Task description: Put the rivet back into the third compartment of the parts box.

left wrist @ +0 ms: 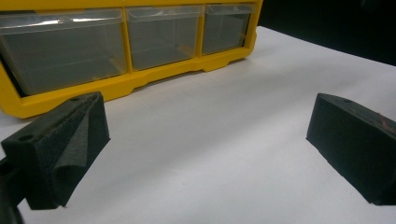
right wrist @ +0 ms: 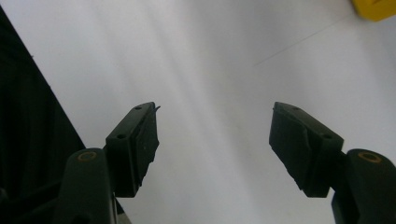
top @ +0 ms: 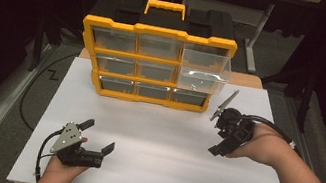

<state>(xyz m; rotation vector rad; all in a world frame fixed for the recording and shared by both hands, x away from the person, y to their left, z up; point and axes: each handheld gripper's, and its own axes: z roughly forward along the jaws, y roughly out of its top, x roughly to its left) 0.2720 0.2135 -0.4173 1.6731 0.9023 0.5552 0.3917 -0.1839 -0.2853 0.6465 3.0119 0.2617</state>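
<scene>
Here, a yellow and black drawer cabinet (top: 156,52) stands at the far side of a white table (top: 162,142), with three rows of clear drawers. The top right drawer (top: 204,68) is pulled out toward the person, well past the cabinet's front; the other drawers sit flush. I cannot tell whether anything lies inside the pulled-out drawer.

The left claw (top: 98,136) is held low over the near left part of the table, pointing toward the right and a little forward. Its jaws stand wide apart, and nothing sits between them. In the left gripper view, the left claw (left wrist: 205,144) shows bare white table between its two black foam pads, with the cabinet's bottom row of drawers (left wrist: 121,44) beyond.

The right claw (top: 220,137) is held at the right side of the table, near the cabinet's lower right corner but apart from it, tilted downward toward the tabletop. In the right gripper view, the right claw (right wrist: 215,140) has its jaws spread wide with plain table between them, gripping nothing. A yellow corner of the cabinet (right wrist: 376,8) shows at the upper right edge of that view.
</scene>
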